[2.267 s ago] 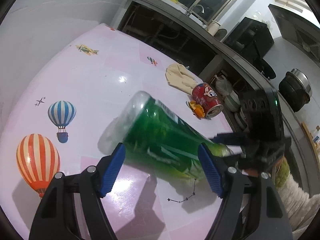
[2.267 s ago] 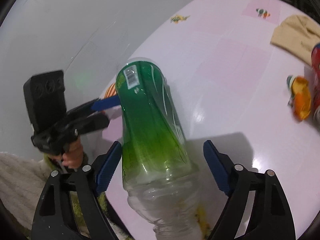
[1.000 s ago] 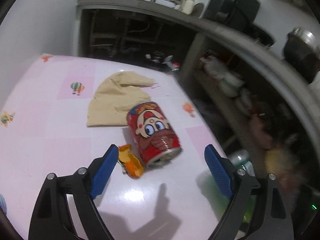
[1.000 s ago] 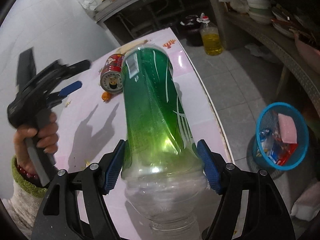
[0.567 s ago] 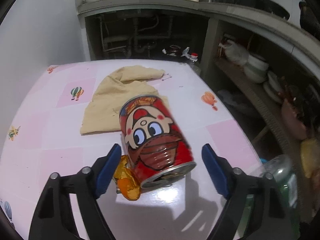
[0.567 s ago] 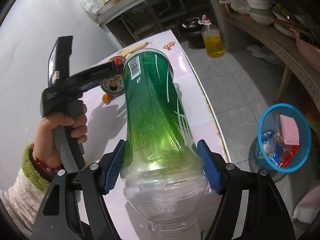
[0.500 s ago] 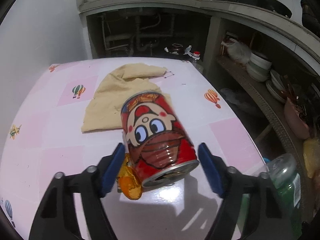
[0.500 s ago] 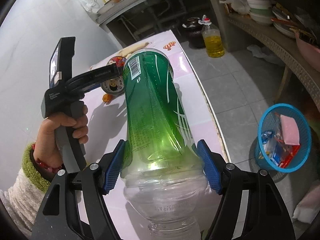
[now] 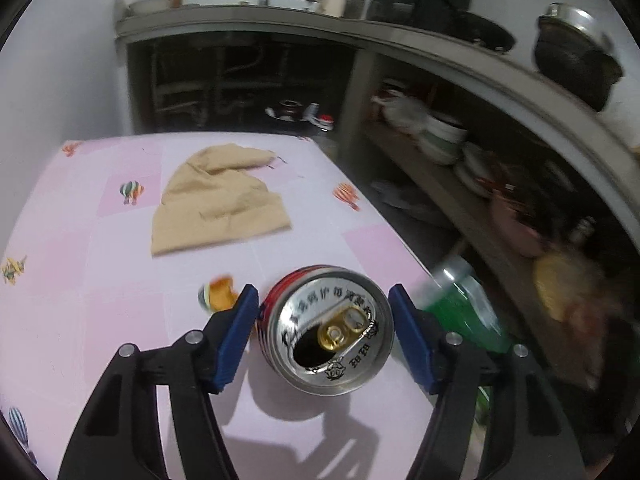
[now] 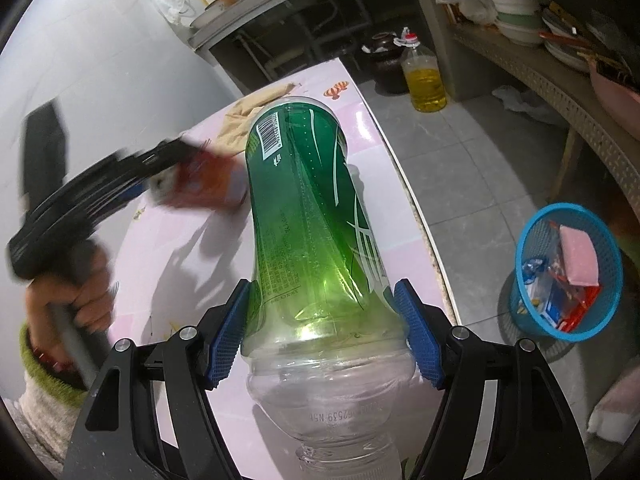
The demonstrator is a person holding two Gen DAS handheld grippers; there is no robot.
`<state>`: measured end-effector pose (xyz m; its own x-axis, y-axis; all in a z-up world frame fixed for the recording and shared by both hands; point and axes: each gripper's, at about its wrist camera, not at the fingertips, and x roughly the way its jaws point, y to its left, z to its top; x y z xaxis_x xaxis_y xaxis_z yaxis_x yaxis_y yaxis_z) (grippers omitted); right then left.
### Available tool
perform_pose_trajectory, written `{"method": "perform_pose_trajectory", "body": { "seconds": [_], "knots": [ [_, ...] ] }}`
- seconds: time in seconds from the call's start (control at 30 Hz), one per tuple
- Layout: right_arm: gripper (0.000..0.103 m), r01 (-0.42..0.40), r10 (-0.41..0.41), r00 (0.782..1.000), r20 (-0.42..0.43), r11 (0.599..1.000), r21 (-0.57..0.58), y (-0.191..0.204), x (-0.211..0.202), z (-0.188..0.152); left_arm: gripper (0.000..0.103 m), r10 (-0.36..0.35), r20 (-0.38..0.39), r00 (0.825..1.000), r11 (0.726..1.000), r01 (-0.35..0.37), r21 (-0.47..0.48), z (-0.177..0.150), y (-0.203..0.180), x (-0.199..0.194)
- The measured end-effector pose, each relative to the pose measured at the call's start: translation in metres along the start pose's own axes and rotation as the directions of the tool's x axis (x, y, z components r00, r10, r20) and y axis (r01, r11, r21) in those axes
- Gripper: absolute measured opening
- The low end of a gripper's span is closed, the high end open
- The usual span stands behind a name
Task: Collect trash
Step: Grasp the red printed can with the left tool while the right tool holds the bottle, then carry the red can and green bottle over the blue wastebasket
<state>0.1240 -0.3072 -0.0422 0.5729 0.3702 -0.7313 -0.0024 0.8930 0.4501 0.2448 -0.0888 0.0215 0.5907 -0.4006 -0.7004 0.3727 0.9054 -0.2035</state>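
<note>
The left gripper (image 9: 324, 312) has the red can (image 9: 330, 330) between its blue pads, the can's silver opened top turned toward the camera; its jaws are closing on the can, and both pads already look to be against the can's sides, with the can raised off the pink table (image 9: 80, 300) and casting a shadow beneath it. In the right wrist view the same gripper and can are a blur above the table's middle, and the hand (image 10: 86, 292) holding that gripper, with a green cuff at the wrist, sits near the table's left edge. Just left of the left pad a small orange scrap (image 9: 218, 298) lies on the table, and a beige cloth (image 9: 218, 204) lies further back toward the table's far edge. The right gripper (image 10: 324, 332) is clamped on the green plastic bottle (image 10: 308, 216), its pads pressing on the lower end of the green label where the clear shoulder begins; the bottle points away from the camera, base foremost, held over the table's right edge. On the tiled floor to the right of the table, well apart from it, stands a blue mesh basket (image 10: 528, 312) with wrappers and a pink sponge inside. A bottle of yellow oil (image 10: 424, 80) stands on the floor beyond the table's far right corner.
</note>
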Motion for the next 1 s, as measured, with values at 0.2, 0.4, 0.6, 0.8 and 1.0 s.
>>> {"method": "perform_pose_trajectory", "body": {
  "seconds": [0.2,0.4,0.6,0.8,1.0],
  "knots": [
    [0.068,0.026,-0.026,1.000,-0.007,1.000,-0.016,0.006,0.002,-0.001,0.064,-0.055,-0.047,0.997,0.997,0.058,0.048,-0.039,0.004,-0.054],
    [0.068,0.071,-0.071,0.997,-0.024,0.997,-0.037,0.018,0.006,0.000,0.065,-0.060,-0.096,0.994,0.993,0.069,0.100,-0.074,0.004,-0.082],
    [0.068,0.125,-0.127,0.992,-0.024,0.990,-0.070,0.029,0.011,-0.001,0.065,-0.086,-0.065,0.994,0.996,0.086,0.004,-0.083,0.013,-0.078],
    [0.069,0.140,-0.143,0.989,-0.041,0.988,-0.070,0.031,0.013,0.001,0.065,-0.062,-0.015,0.998,0.998,0.063,0.031,-0.089,0.008,-0.075],
    [0.069,0.115,-0.121,0.990,-0.069,0.990,-0.078,0.033,0.016,0.001,0.072,-0.059,0.018,0.998,0.995,0.058,0.078,-0.094,0.005,-0.075]
  ]
}}
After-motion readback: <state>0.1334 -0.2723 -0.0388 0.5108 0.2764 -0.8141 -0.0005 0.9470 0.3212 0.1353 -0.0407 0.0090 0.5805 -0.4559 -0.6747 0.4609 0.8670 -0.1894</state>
